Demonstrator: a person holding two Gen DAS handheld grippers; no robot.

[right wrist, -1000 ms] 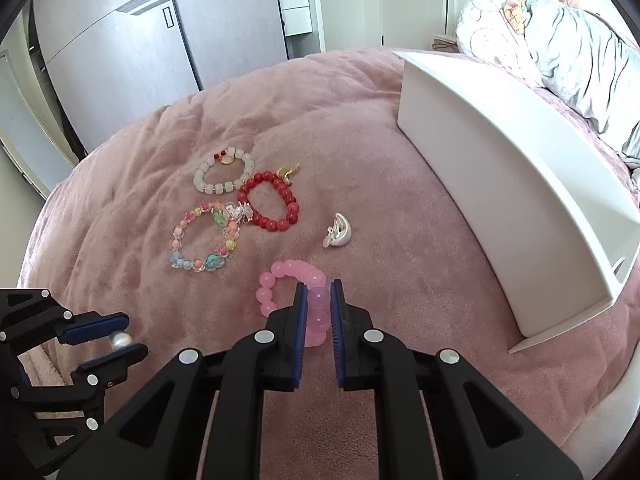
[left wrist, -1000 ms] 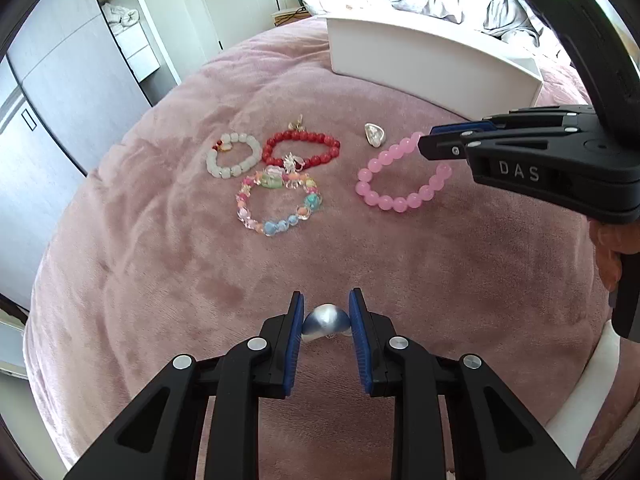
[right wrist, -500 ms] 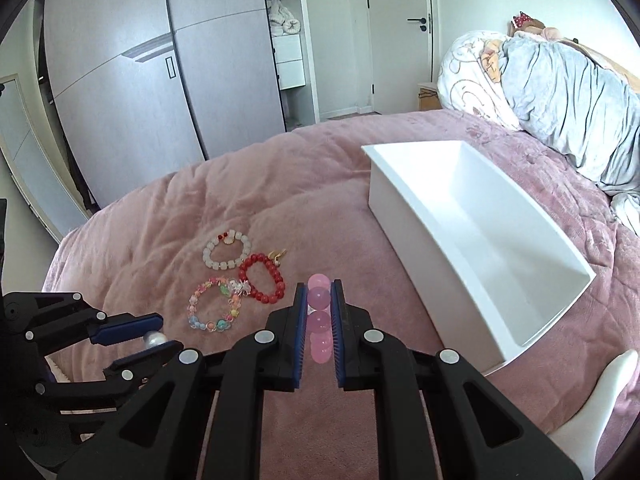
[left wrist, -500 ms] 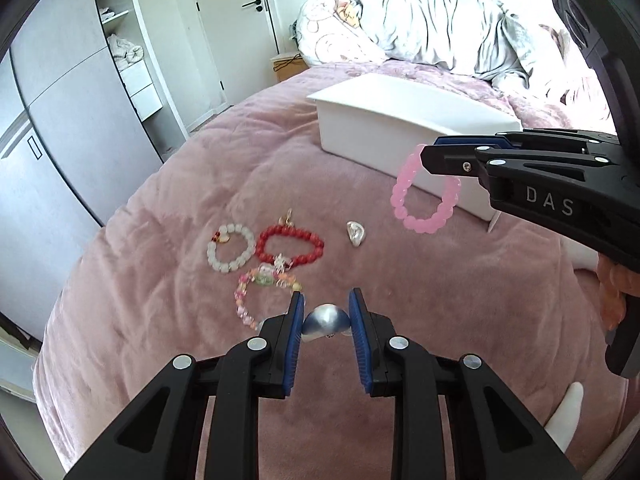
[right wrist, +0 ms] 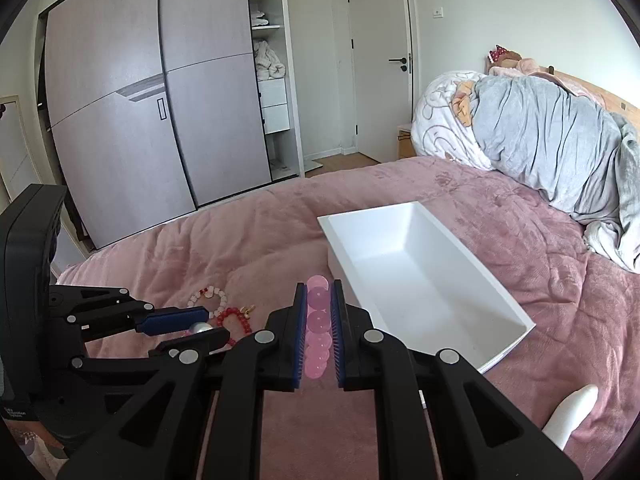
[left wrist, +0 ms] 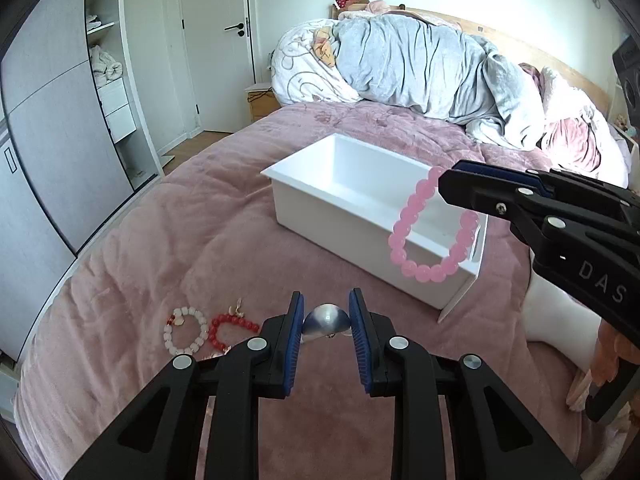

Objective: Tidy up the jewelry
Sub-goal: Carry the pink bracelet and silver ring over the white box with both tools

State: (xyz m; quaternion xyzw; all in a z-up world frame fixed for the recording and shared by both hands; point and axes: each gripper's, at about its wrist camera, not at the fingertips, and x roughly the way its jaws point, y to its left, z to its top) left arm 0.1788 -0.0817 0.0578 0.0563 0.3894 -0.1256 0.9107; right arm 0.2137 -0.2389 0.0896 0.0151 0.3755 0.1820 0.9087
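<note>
My left gripper [left wrist: 326, 326] is shut on a silver earring [left wrist: 326, 322] and holds it above the pink bedspread. My right gripper [right wrist: 318, 328] is shut on a pink bead bracelet [right wrist: 318, 320], which hangs in the air near the white tray [left wrist: 320, 200] in the left wrist view [left wrist: 430, 236]. The tray [right wrist: 460, 320] lies open and looks empty in the right wrist view. A white bead bracelet [left wrist: 185, 330] and a red bead bracelet [left wrist: 230, 326] lie on the bed at the left. The left gripper [right wrist: 192, 328] also shows in the right wrist view.
A grey and white duvet heap [left wrist: 420, 64] lies at the head of the bed. A wardrobe [right wrist: 140, 100] and a door [right wrist: 380, 60] stand beyond the bed's edge. A white rounded object [right wrist: 572, 412] lies at the lower right.
Both grippers have risen and tilted up from the bed. The right gripper lifted the pink bracelet off the bedspread and carried it toward the white tray. The multicoloured bracelet dropped out of view.
</note>
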